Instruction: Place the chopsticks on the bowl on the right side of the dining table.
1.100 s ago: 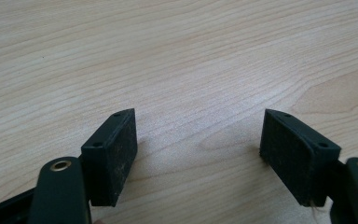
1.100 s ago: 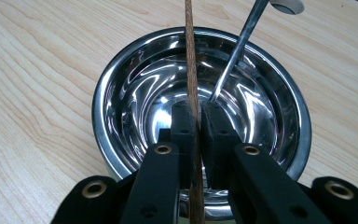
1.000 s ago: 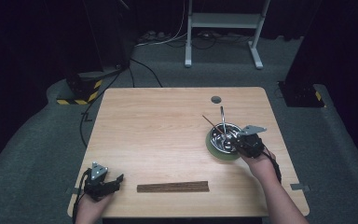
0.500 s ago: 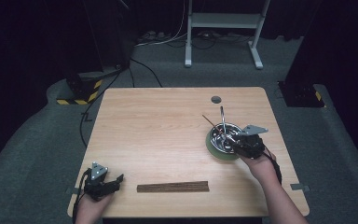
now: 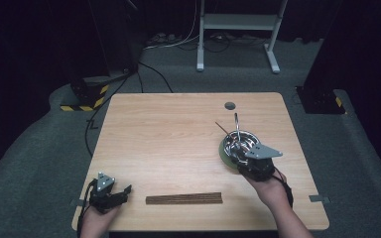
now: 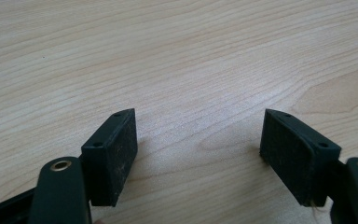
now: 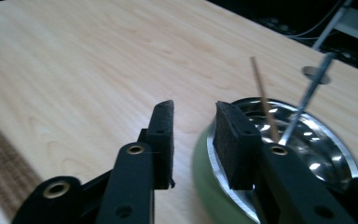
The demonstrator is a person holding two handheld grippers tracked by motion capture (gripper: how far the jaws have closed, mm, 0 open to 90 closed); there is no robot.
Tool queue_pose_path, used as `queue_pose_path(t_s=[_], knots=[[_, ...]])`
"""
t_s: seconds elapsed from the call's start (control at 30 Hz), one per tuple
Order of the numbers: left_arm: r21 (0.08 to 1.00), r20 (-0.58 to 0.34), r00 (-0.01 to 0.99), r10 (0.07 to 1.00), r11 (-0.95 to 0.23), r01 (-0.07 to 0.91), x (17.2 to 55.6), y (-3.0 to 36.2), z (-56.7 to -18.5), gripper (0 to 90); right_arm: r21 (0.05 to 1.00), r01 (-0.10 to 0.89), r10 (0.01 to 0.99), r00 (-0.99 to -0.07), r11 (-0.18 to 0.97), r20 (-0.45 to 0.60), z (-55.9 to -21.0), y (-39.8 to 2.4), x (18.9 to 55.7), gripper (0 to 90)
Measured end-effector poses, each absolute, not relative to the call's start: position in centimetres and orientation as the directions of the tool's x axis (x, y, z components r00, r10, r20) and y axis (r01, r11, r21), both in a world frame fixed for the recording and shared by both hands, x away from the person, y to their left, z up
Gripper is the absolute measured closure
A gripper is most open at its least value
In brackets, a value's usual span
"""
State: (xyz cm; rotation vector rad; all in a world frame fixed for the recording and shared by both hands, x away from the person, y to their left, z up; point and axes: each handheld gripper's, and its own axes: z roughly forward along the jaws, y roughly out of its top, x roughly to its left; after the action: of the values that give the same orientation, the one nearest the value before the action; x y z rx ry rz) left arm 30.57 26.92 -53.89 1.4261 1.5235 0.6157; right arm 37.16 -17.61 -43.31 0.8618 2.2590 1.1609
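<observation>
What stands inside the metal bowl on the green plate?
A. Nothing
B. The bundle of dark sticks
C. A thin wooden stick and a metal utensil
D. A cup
C: a wooden stick and a metal utensil lean up out of the metal bowl.

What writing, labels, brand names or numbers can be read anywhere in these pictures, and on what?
None: no readable words, numbers or brand marks.
The yellow-and-black hazard stripes on the floor are a pattern, not text.
The table, metal bowl, green plate and brown sticks bear no print.
</observation>
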Motion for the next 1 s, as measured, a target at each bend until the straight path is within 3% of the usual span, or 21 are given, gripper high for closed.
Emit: queue_pose_path(t_s=[0.13, 0.23, 0.33, 0.67, 1.0], knots=[[0.848, -0.296, 0.097, 0.95, 0.214, 0.485, 30.6, 26.8, -53.9, 27.3, 0.82, 0.331, 0.673, -0.735, 0.467, -0.087, -44.8, -16.4, 36.1, 74.4], [0.849, -0.307, 0.097, 0.947, 0.226, 0.478, 30.7, 26.8, -53.9, 27.4, 0.804, 0.329, 0.626, -0.777, 0.496, -0.067, -46.9, -15.0, 35.2, 83.6], [0.848, -0.297, 0.096, 0.95, 0.216, 0.485, 30.6, 26.8, -53.9, 27.4, 0.797, 0.332, 0.61, -0.79, 0.505, -0.058, -48.0, -14.2, 34.8, 85.3], [0.852, -0.311, 0.079, 0.947, 0.24, 0.465, 30.8, 26.8, -53.9, 27.4, 0.771, 0.341, 0.54, -0.841, 0.538, -0.005, -51.2, -12.4, 33.6, 75.2], [0.851, -0.294, 0.082, 0.952, 0.222, 0.476, 30.6, 26.9, -53.9, 27.7, 0.767, 0.362, 0.544, -0.839, 0.53, 0.02, -51.3, -12.9, 33.2, 74.4]])
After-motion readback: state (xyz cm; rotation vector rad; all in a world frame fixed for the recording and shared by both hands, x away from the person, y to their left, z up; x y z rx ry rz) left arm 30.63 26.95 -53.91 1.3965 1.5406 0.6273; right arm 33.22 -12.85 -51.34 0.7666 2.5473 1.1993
